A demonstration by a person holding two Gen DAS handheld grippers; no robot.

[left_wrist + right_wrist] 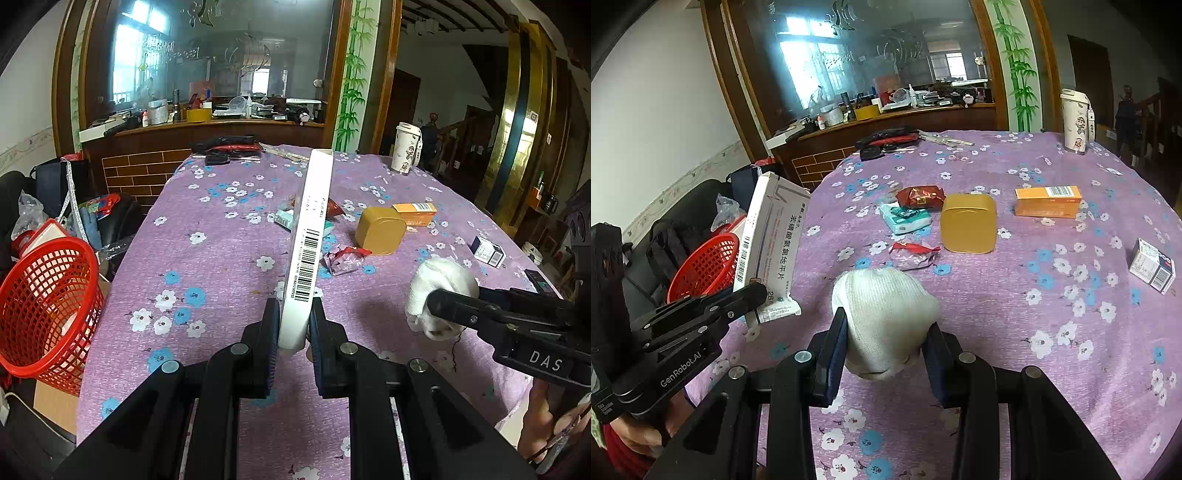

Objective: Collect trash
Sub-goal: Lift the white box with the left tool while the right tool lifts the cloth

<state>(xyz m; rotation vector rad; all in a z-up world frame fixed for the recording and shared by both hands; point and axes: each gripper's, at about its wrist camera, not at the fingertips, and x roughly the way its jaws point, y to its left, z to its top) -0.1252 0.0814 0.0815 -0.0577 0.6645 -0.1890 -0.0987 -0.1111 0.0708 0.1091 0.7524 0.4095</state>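
Note:
My left gripper (294, 325) is shut on a flat white medicine box (308, 236), held edge-on above the purple flowered tablecloth (221, 277); the right wrist view shows the same box (772, 243) at the left. My right gripper (886, 347) is shut on a crumpled white cloth wad (882, 314), also visible as a white wad (439, 291) at the right of the left wrist view. A red mesh basket (44, 306) stands off the table's left edge, and shows again as the red basket (705, 264) behind the box.
On the table lie a yellow tin (967, 223), an orange box (1047, 201), a red packet (918, 197), a tissue pack (905, 218), a crumpled wrapper (912, 254), a small blue-white box (1152, 271) and a white tumbler (1075, 122). Dark items (886, 142) sit at the far edge.

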